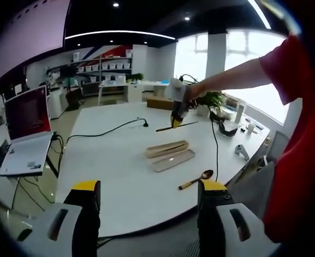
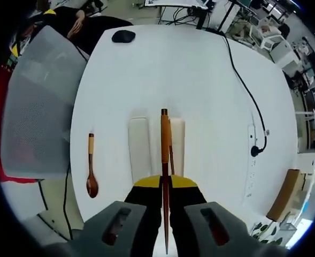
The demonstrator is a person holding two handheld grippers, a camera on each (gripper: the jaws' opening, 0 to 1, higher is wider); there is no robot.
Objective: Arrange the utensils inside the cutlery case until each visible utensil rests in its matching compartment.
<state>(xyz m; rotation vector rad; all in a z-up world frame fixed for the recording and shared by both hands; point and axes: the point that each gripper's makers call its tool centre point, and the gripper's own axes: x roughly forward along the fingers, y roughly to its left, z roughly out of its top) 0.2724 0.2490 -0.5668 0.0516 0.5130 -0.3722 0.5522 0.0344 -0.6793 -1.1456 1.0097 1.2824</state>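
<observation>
Holding chopsticks (image 2: pixel 164 144) clamped in your right gripper (image 2: pixel 165 184) above the open cutlery case (image 2: pixel 138 147), left gripper (image 1: pixel 146 201) agape and empty, spoon (image 2: pixel 91 176) unplaced on the table (image 2: pixel 200 80).

Left gripper view looks level across the round white tabletop (image 1: pixel 120 176) from its edge; right gripper view looks steeply down from above, sharing the tabletop (image 2: pixel 189 80)

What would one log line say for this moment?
right gripper: shut on chopsticks, above case | left gripper: open, idle | spoon: on table
</observation>
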